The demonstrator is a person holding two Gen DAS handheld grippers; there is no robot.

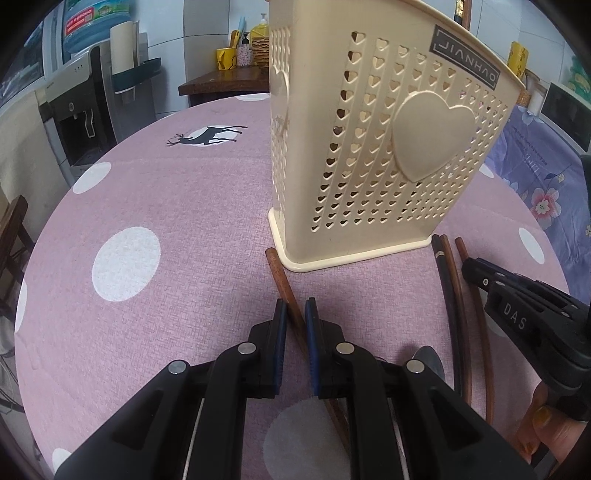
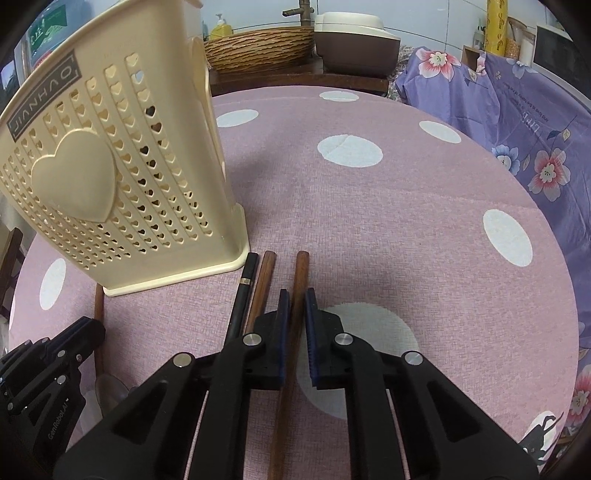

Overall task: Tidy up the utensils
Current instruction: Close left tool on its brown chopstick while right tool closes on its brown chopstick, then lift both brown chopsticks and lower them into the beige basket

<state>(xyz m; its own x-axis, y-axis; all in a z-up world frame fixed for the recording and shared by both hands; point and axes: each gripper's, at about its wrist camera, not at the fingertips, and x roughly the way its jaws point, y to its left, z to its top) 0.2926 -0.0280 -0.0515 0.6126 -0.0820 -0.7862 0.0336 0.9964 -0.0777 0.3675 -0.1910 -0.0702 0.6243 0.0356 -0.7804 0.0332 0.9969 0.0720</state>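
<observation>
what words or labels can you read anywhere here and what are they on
"JIANHAO", printed upside down, on the dark label of the cream utensil holder.
"DAS" on the right claw, seen from the left wrist.
"GenRobot.AI", roughly, on the left claw, seen from the right wrist; small, uncertain.
Purple floral cloth: small script, unreadable.
Water bottle label: too blurred.

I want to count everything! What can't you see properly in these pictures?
- Inside the holder: both views, its walls hide it.
- Spoon: left view, the left gripper covers most.
- Chopstick lower end: right view, cut off by the edge under the right gripper.
</observation>
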